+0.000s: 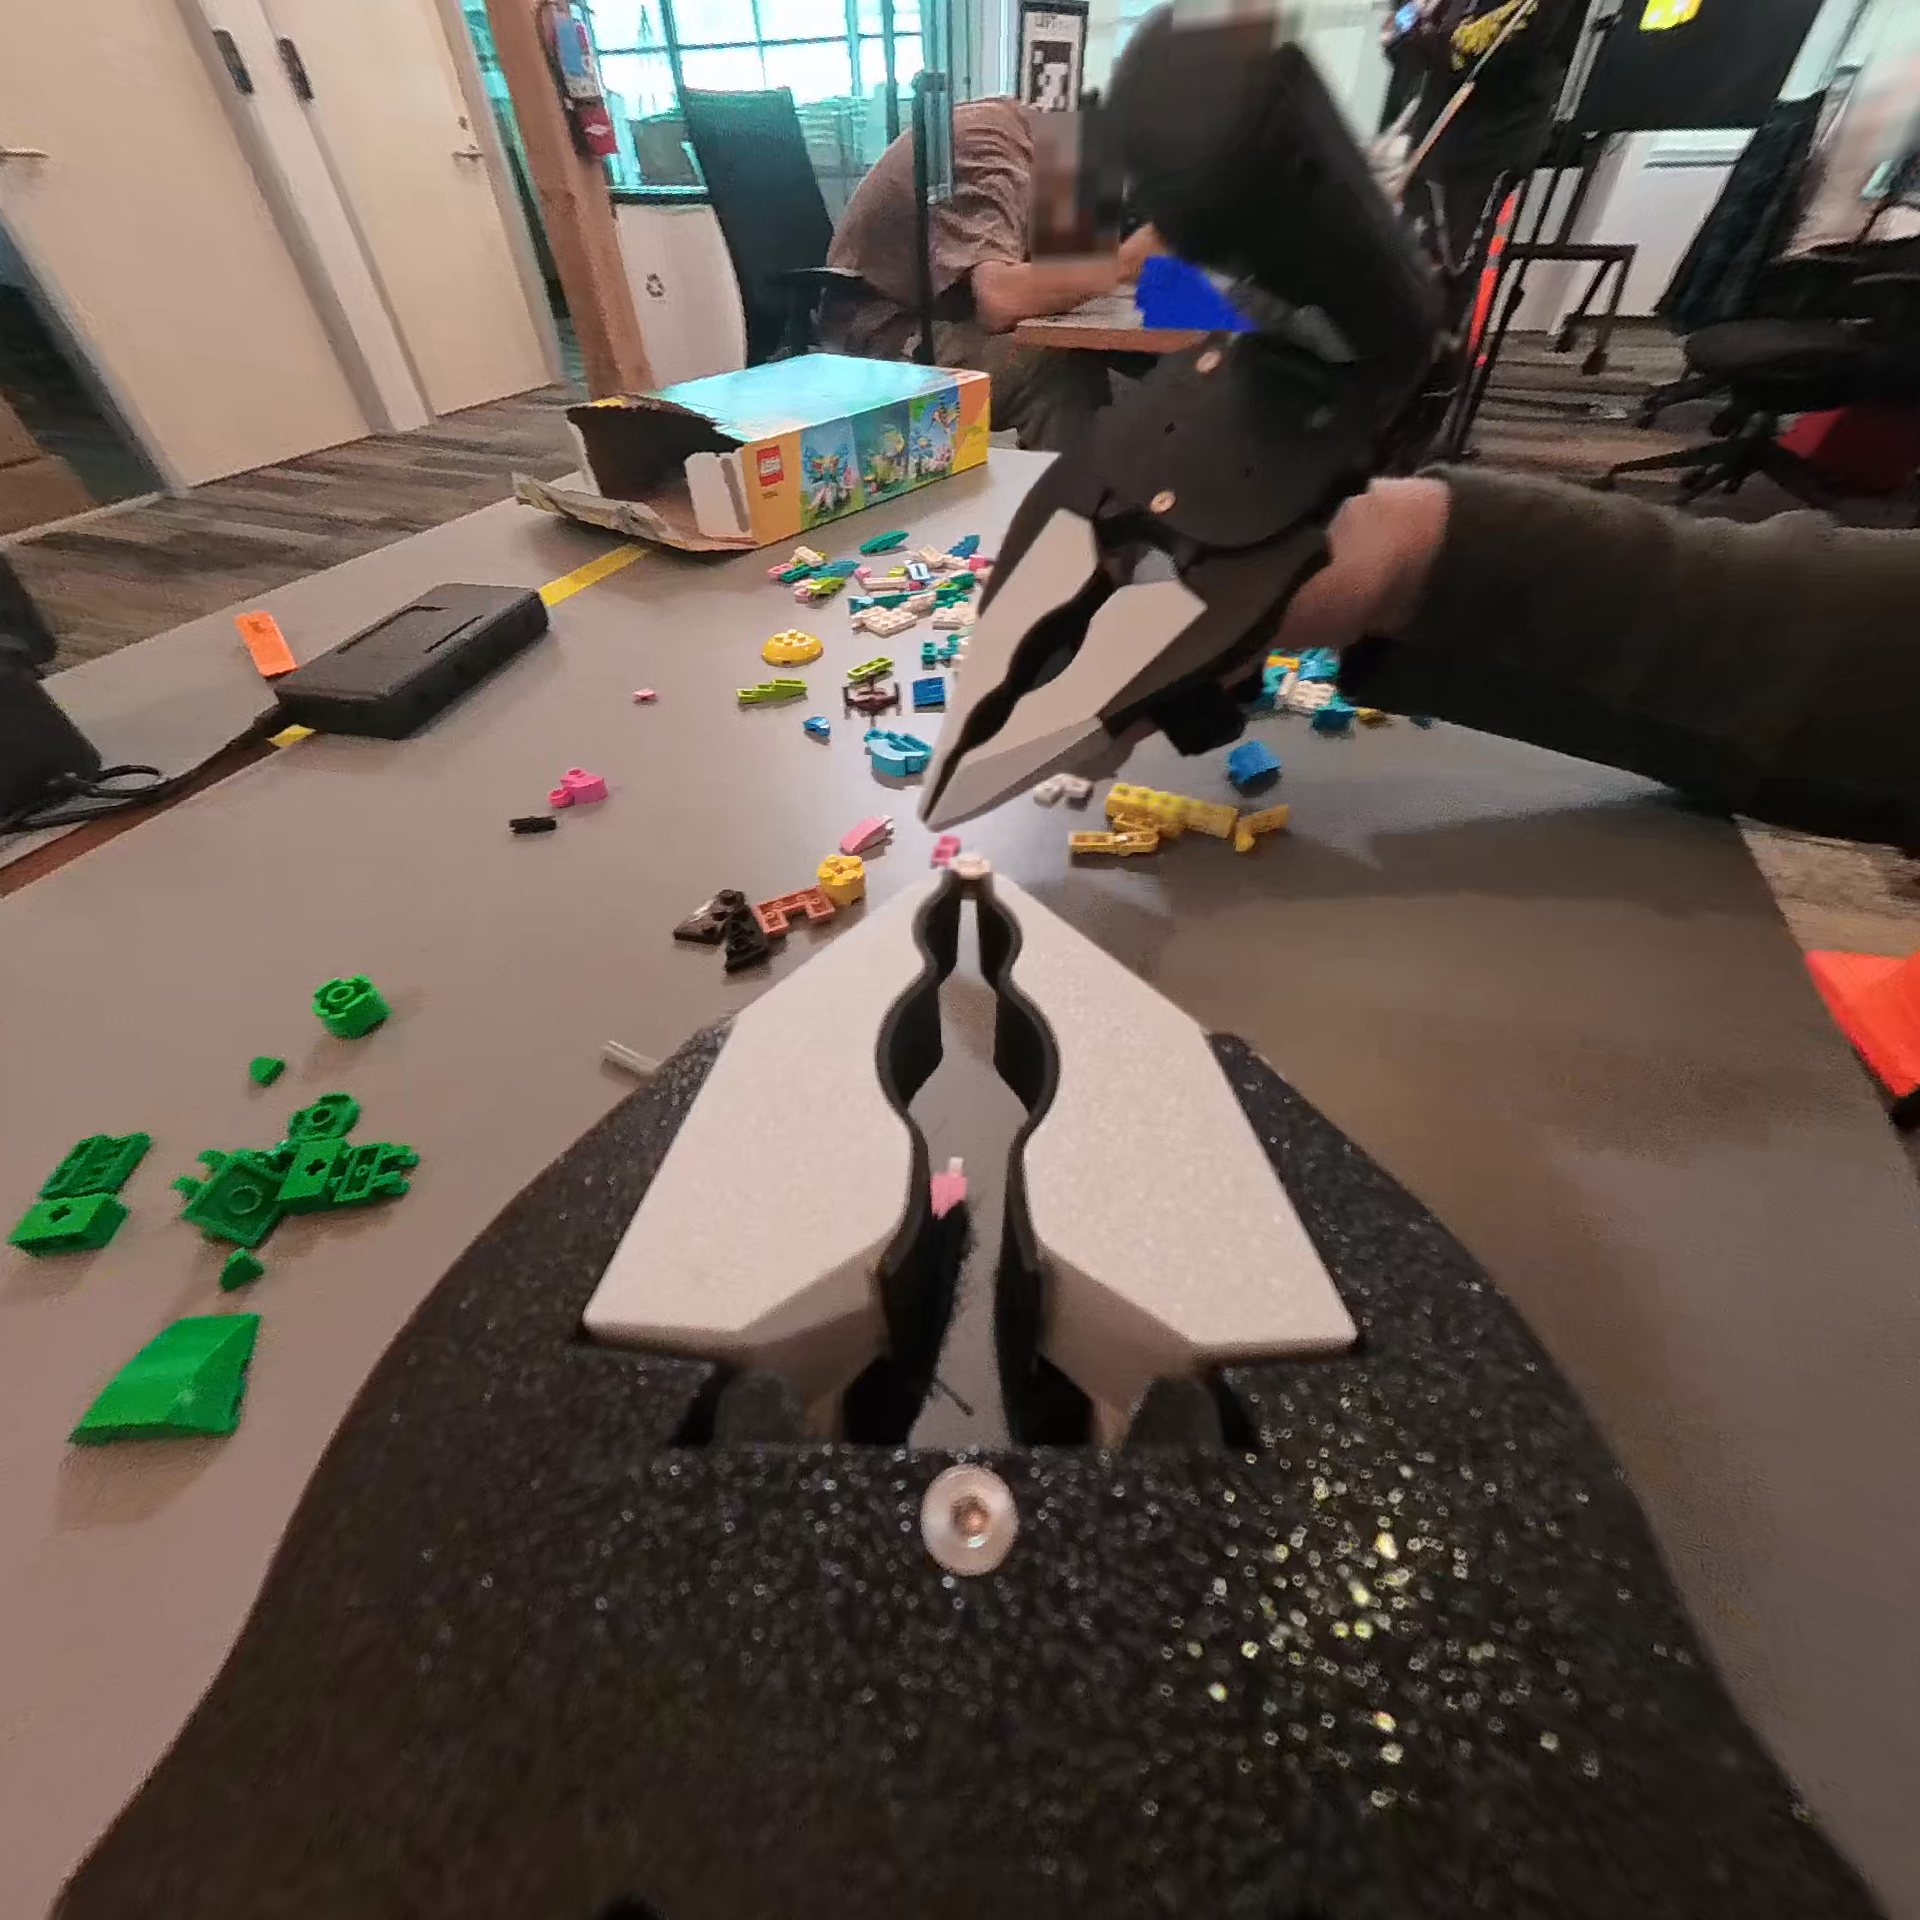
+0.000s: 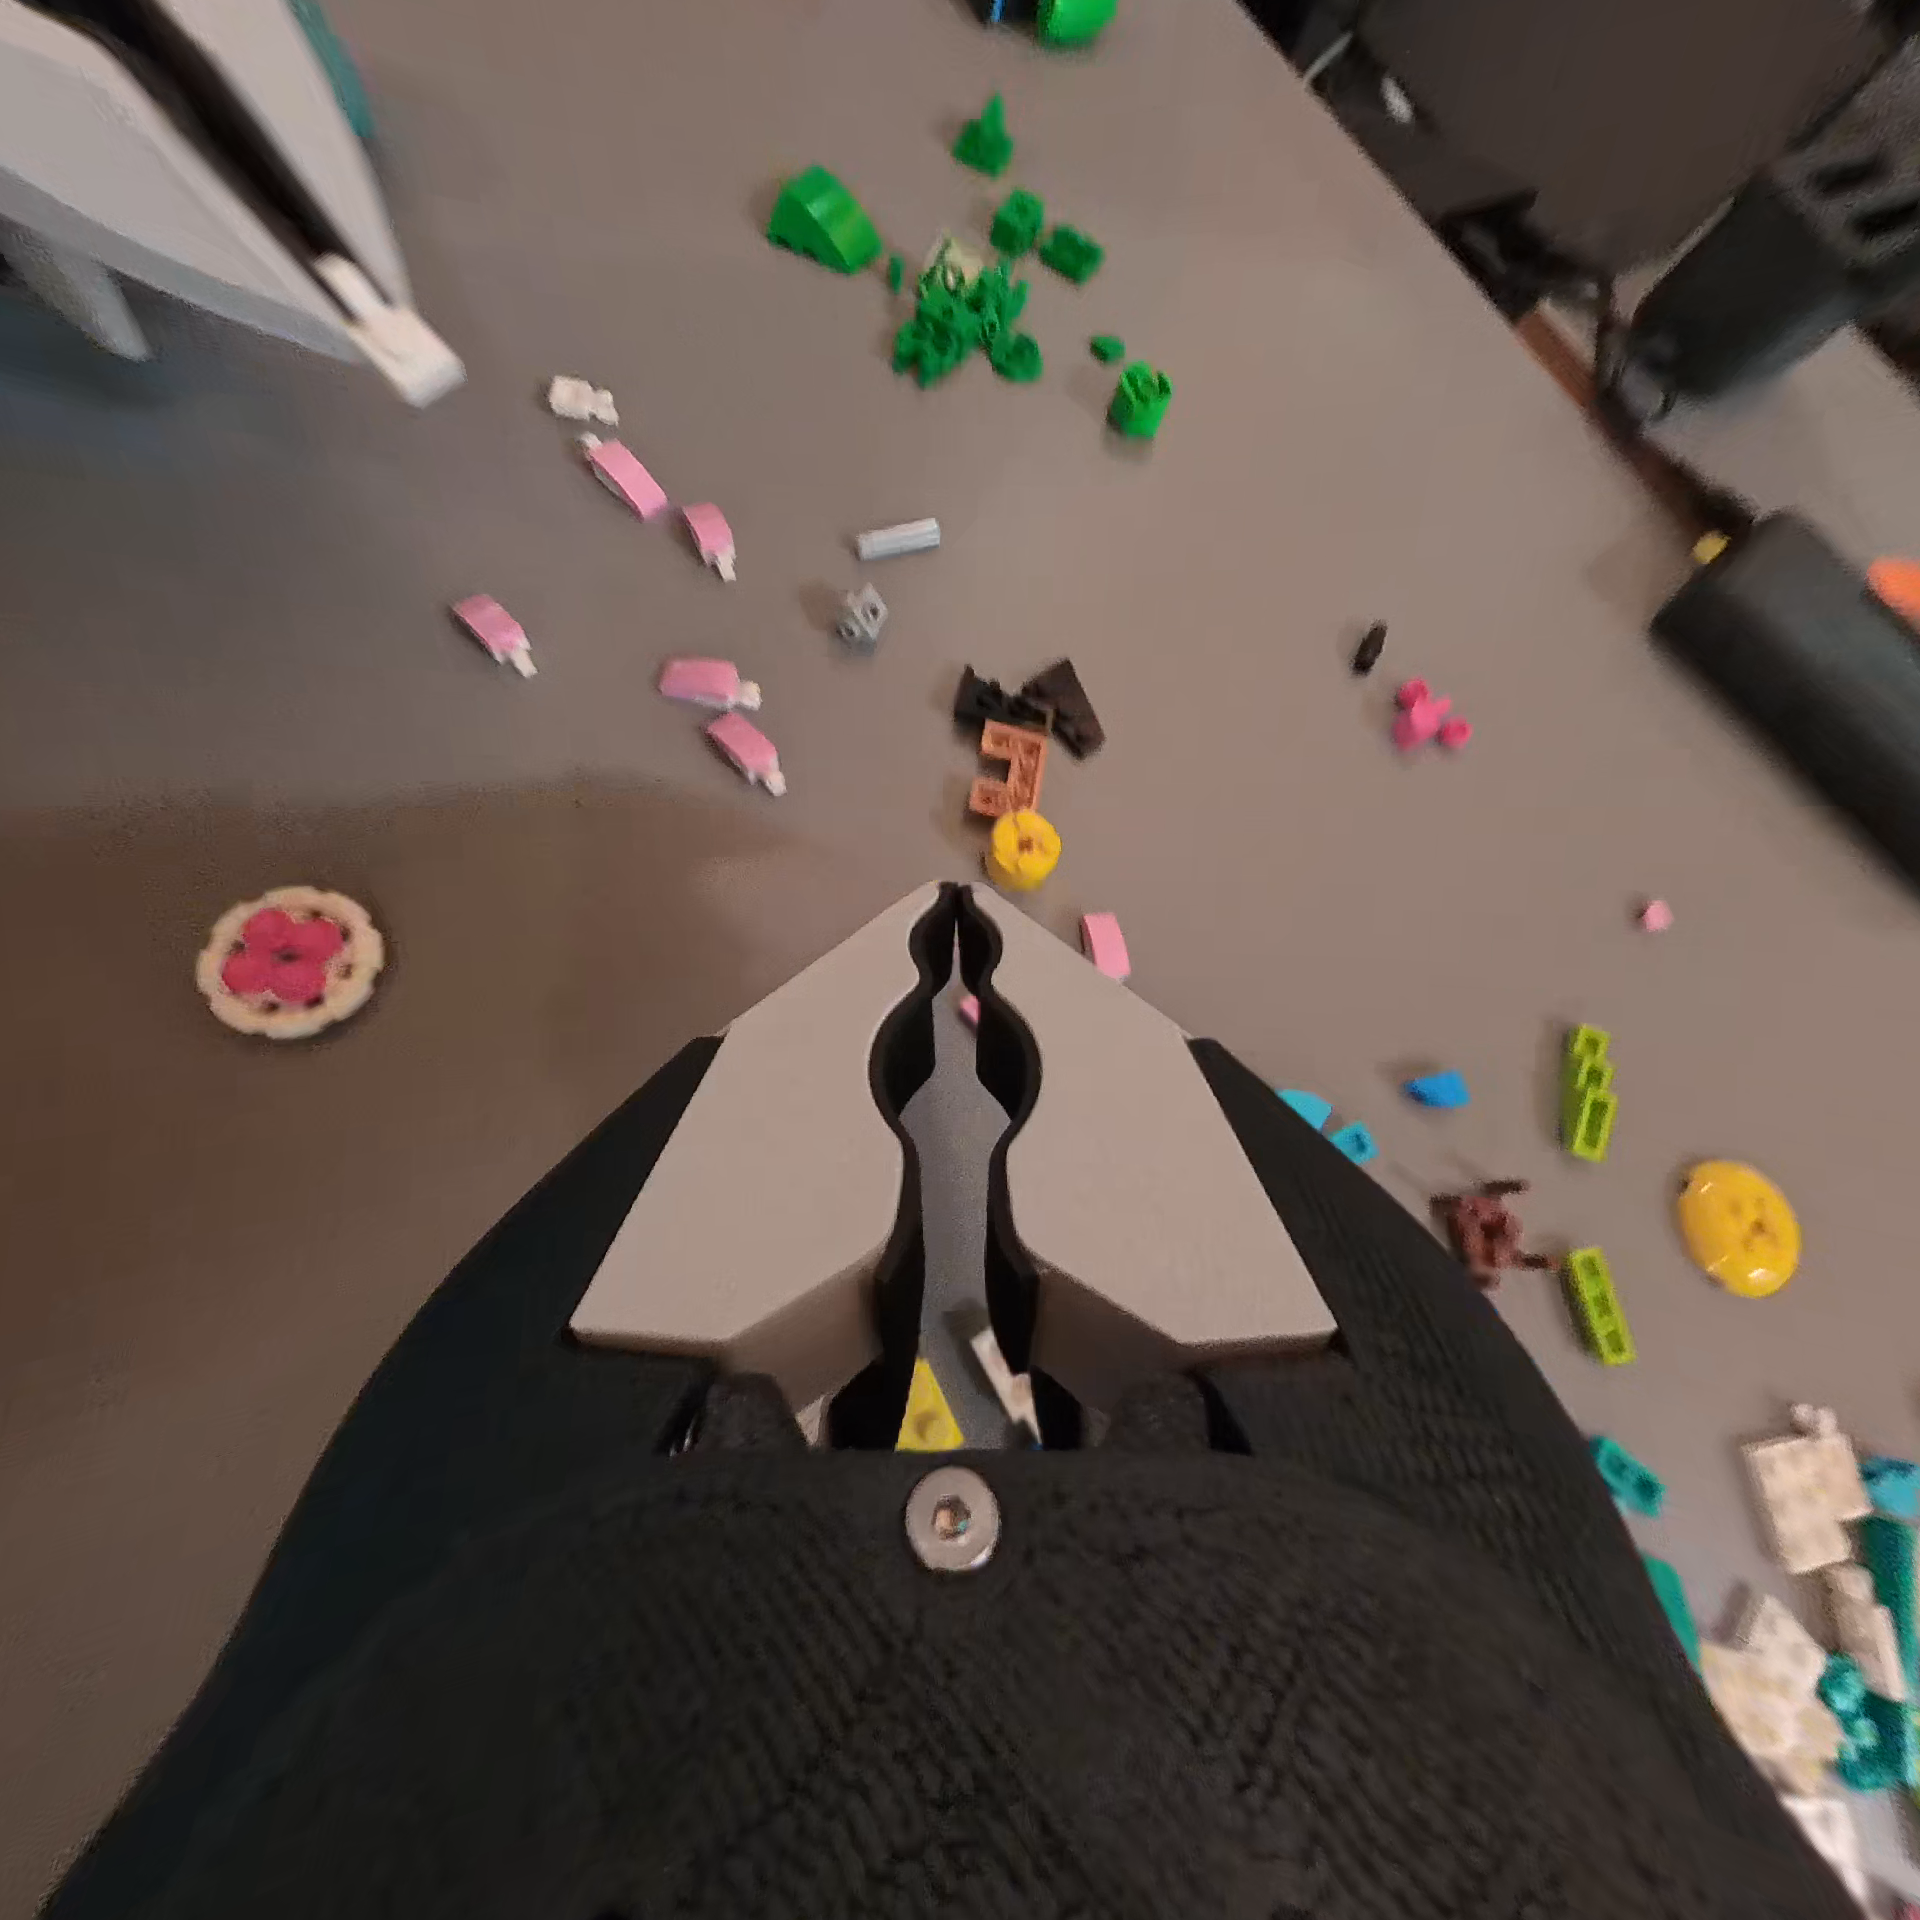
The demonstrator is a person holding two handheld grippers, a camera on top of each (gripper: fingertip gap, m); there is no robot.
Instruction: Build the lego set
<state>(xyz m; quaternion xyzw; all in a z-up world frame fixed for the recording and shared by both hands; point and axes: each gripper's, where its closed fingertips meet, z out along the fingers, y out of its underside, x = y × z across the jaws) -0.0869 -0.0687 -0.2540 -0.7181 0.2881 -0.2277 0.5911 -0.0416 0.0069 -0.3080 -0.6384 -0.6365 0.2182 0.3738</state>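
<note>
Loose lego pieces lie over a grey table (image 1: pixel 1351 1039). In the left wrist view my left gripper (image 1: pixel 971 875) is shut on a small round pale piece (image 1: pixel 971 862) pinched at its tips. It also shows in the right wrist view (image 2: pixel 400 353) at the upper left, raised above the table. My right gripper (image 2: pixel 948 891) is shut, its pads touching, and nothing shows between its tips. In the left wrist view it (image 1: pixel 932 814) points down just over a small pink piece (image 1: pixel 943 850). A yellow round brick (image 2: pixel 1023 847) and a pink slope (image 2: pixel 1103 943) lie by its tip.
A round cream plate with magenta pieces (image 2: pixel 289 961) lies at the left. Green pieces (image 1: pixel 291 1174), a yellow cluster (image 1: pixel 1174 816), black and brown plates (image 2: pixel 1023 727) and pink slopes (image 2: pixel 717 686) are scattered. The torn set box (image 1: pixel 810 447) and a black case (image 1: pixel 416 655) sit farther back. The gap from one gripper's tips to the other's is roughly 11 cm.
</note>
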